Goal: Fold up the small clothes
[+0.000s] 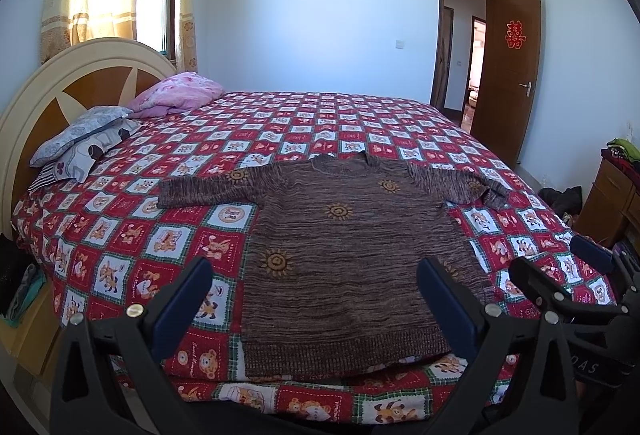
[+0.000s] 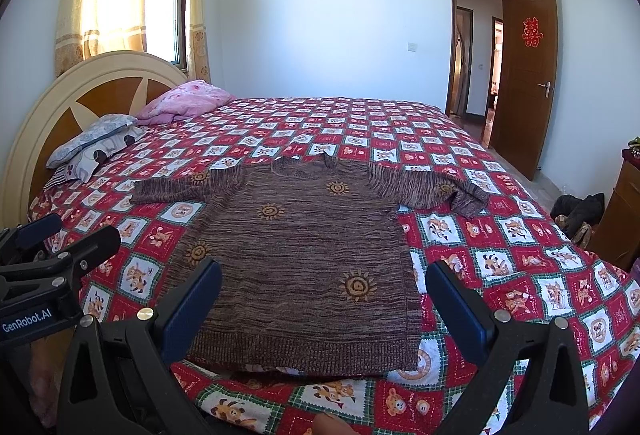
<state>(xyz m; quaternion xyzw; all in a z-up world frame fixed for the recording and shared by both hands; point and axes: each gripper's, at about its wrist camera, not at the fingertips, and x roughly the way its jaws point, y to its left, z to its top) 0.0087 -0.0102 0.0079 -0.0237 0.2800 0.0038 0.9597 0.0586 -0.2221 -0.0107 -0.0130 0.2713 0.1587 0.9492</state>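
- A brown knitted sweater (image 1: 344, 259) with orange sun motifs lies flat on the bed (image 1: 328, 123), hem toward the near edge, collar pointing to 12 o'clock.
- Its ribbed hem sits just short of the bed's near edge; a strip of bedspread shows below it, and the hem's middle lifts slightly off the cover.
- The sleeve at 9 o'clock lies stretched straight out and flat; the sleeve at 3 o'clock is stretched too, with its cuff end folded back on itself into a small bunch.
- The left hand-held gripper (image 1: 314, 295) hovers above the hem, fingers spread wide and grasping nothing; its left finger is over bare bedspread, its right finger over the sweater's lower right part.
- The right hand-held gripper (image 2: 324, 299) is likewise released and empty, one finger over the sweater's lower left, the other over the bedspread just past its right side seam.
- Each gripper shows at the edge of the other's view, so they are side by side near the bed's near edge.
- Around the sweater the red checked bedspread (image 2: 500, 255) is open on both sides and from the collar to the far edge at 12 o'clock.
- Pillows (image 1: 84, 139) and a pink quilt (image 1: 180, 91) are piled at 10 o'clock by the headboard (image 1: 48, 87), well apart from the sweater.
- At 2 o'clock a wooden door (image 2: 528, 75) stands open.
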